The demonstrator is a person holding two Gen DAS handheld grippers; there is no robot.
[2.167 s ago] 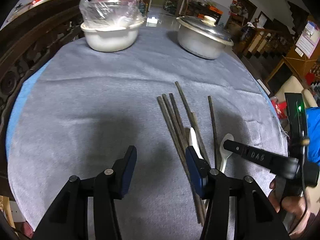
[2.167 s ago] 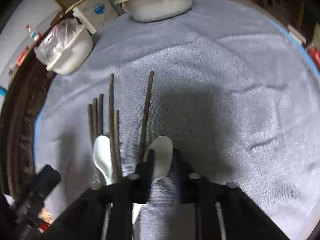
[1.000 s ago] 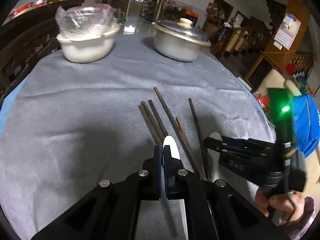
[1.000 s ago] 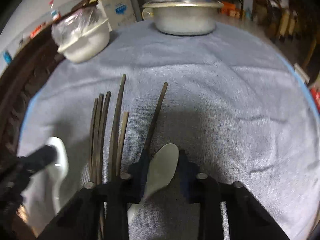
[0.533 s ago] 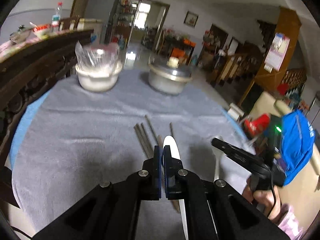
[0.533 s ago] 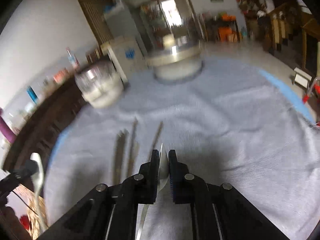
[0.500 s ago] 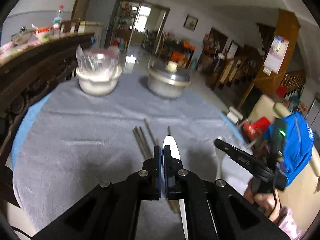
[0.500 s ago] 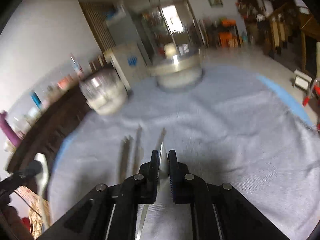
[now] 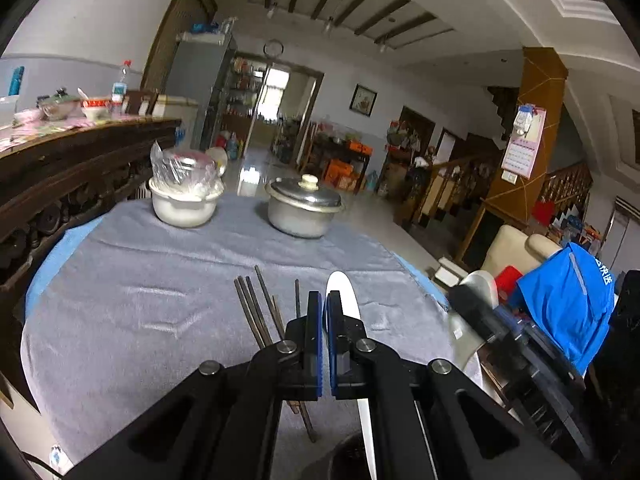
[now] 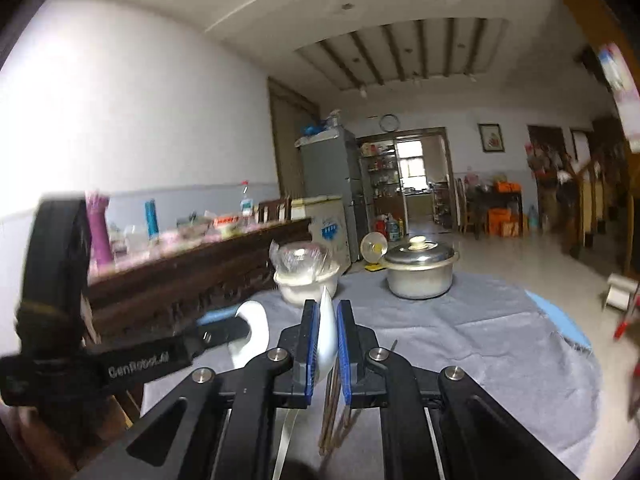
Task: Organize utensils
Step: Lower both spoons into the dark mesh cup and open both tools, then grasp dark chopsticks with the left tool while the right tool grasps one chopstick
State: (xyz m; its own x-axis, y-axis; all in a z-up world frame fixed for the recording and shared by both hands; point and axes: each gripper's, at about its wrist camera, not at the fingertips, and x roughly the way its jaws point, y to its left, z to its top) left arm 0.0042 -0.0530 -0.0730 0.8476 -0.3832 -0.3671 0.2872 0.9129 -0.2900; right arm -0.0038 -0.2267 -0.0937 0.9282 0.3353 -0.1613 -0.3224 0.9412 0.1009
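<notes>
My left gripper (image 9: 324,320) is shut on a white spoon (image 9: 341,292), held above the grey tablecloth (image 9: 140,300) with its handle running back under the fingers. In the right wrist view, my right gripper (image 10: 326,320) is shut on a second white spoon (image 10: 327,336), held edge-on. The left gripper (image 10: 224,332) shows there at the left with its spoon (image 10: 254,332). The right gripper (image 9: 480,312) appears at the right of the left wrist view, with its spoon (image 9: 478,290). Several dark chopsticks (image 9: 260,312) lie on the cloth below both grippers.
A white bowl under plastic wrap (image 9: 184,204) and a lidded metal pot (image 9: 304,212) stand at the table's far side. Dark carved wooden furniture (image 9: 60,184) borders the left. A blue bag (image 9: 568,312) sits beyond the right edge. A dark round shape (image 9: 348,456) shows at the bottom.
Both grippers have risen off the cloth with their spoons and tipped up towards level. The chopsticks stay where they lay. The right gripper has drawn closer beside the left.
</notes>
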